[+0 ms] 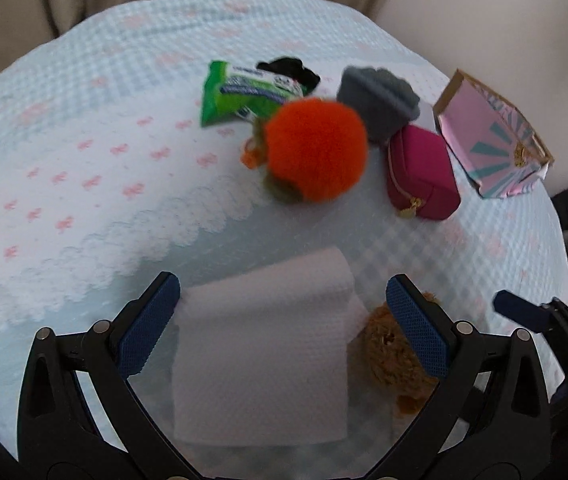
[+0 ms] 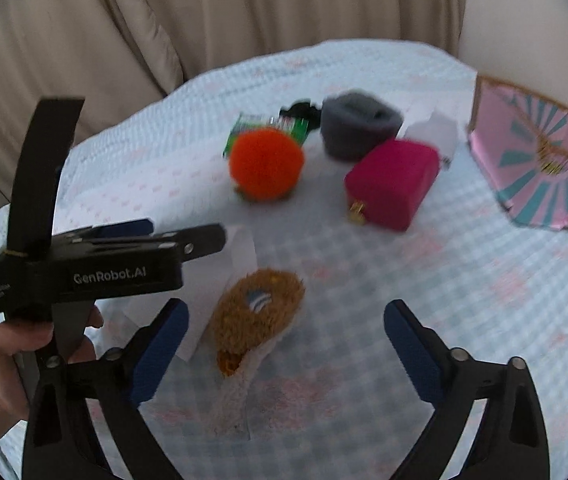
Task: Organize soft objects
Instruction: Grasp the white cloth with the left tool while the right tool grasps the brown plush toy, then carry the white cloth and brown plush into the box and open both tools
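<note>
Left gripper: the left gripper (image 1: 282, 320) is sitting wide open over the white paper towel (image 1: 264, 344), with one blue pad (image 1: 150, 322) on each side of it and nothing pinched.
Right gripper: the right gripper (image 2: 285, 344) is also sitting wide open, holding nothing, with the brown fuzzy toy (image 2: 256, 316) lying between its fingers.
Hand: a hand (image 2: 0, 364) is holding the handle of the left gripper, seen from the side in the right view.
Paper towel: it is lying flat on the bed cover (image 1: 64, 184), touching the brown fuzzy toy (image 1: 393, 354) at its right edge.
Orange pom-pom: the fluffy orange ball (image 1: 315, 154) is sitting farther out, near the middle of the cover.
Green pack: the green wipes pack (image 1: 240, 94) is lying just behind the orange ball.
Black thing: a small black soft thing (image 1: 289, 70) is peeking out behind the green pack; I cannot tell what it is.
Gray roll: the gray rolled cloth (image 1: 377, 98) is sitting to the right of the orange ball.
Pink pouch: the dark pink zip pouch (image 1: 421, 174) is sitting just in front of the gray roll.
Box: the pink and teal box (image 1: 491, 136) is standing open at the far right edge of the cover.
Curtain: a beige curtain (image 2: 244, 8) is hanging behind the bed.
</note>
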Tool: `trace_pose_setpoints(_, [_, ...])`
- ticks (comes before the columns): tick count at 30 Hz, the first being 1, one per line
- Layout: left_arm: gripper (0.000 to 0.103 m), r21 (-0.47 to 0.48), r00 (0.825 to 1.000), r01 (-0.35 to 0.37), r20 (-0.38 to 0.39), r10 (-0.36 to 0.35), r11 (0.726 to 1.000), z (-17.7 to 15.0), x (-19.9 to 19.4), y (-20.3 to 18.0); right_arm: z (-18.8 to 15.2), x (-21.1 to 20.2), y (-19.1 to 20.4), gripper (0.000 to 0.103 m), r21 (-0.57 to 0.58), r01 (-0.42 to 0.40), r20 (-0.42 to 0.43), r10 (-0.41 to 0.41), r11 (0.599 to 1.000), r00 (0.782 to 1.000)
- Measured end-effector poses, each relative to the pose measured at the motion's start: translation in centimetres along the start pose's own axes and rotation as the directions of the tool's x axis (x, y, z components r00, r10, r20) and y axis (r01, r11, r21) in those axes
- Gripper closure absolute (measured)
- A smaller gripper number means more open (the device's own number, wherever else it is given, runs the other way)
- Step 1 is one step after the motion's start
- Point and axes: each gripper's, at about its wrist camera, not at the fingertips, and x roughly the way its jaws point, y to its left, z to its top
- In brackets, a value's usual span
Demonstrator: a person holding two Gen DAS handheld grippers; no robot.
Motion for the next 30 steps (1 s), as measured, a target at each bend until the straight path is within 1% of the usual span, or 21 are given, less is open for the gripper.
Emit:
trace_pose_setpoints(2, [0.004,0.019,1.0,-0.003,-0.011,0.003,1.0,-0.2,0.7,-0.1,-0.3,1.3,0.0,0.016,0.0,-0.013,-0.017,0.013,1.0,1.0])
trace_pose_setpoints(4, [0.015,0.026,1.0,-0.012,-0.026,0.013,1.0,-0.3,1.3,-0.1,-0.4,2.5,0.0,0.022,-0.001,-0.029,-0.035,0.029,1.0,0.999])
trace_pose_setpoints(5, [0.016,0.028,0.999,-0.022,-0.033,0.023,0.999,-0.3,1.6,-0.1,-0.4,3.0,0.0,0.027,-0.002,-0.036,-0.042,0.036,0.999,0.998])
trace_pose_setpoints(9, [0.024,0.072,0.996,-0.072,-0.052,0.076,0.995,-0.5,2.2,-0.6,-0.4,4.4,0.4,0.036,-0.007,-0.075,-0.06,0.075,0.997,0.995])
trace_pose_setpoints(11, [0.032,0.098,0.993,-0.102,-0.056,0.107,0.99,-0.8,2.3,-0.8,-0.4,4.8,0.6,0.046,-0.011,-0.095,-0.069,0.094,0.995,0.993])
trace_pose_setpoints(13, [0.047,0.109,0.99,-0.123,-0.05,0.129,0.986,-1.0,2.2,-0.9,-0.3,5.1,0.9,0.049,-0.015,-0.107,-0.08,0.106,0.994,0.991])
trace_pose_setpoints(14, [0.052,0.105,0.99,-0.125,-0.048,0.131,0.987,-1.0,2.1,-0.8,-0.4,5.1,1.0,0.05,-0.018,-0.104,-0.078,0.102,0.994,0.992])
trace_pose_setpoints(15, [0.063,0.099,0.989,-0.133,-0.046,0.138,0.986,-1.0,2.0,-0.8,-0.4,5.1,1.1,0.05,-0.02,-0.106,-0.075,0.104,0.994,0.992])
trace_pose_setpoints(16, [0.071,0.093,0.989,-0.134,-0.045,0.138,0.987,-0.9,1.9,-0.7,-0.4,5.2,1.1,0.051,-0.019,-0.106,-0.077,0.104,0.994,0.992])
trace_pose_setpoints(17, [0.075,0.091,0.99,-0.132,-0.045,0.136,0.987,-0.8,1.8,-0.6,-0.5,5.0,1.1,0.052,-0.016,-0.107,-0.079,0.106,0.994,0.991])
trace_pose_setpoints(19, [0.088,0.092,0.989,-0.136,-0.042,0.141,0.986,-0.7,1.7,-0.6,-0.4,5.0,1.0,0.053,-0.008,-0.112,-0.079,0.111,0.994,0.991])
trace_pose_setpoints(22, [0.093,0.091,0.989,-0.139,-0.032,0.142,0.986,-0.6,1.3,-0.8,-0.2,4.6,1.0,0.054,-0.01,-0.108,-0.073,0.107,0.994,0.992])
trace_pose_setpoints(30, [0.093,0.057,0.992,-0.126,-0.011,0.127,0.99,-0.1,-0.9,-1.6,1.0,2.7,0.6,0.055,-0.01,-0.1,-0.045,0.099,0.995,0.994])
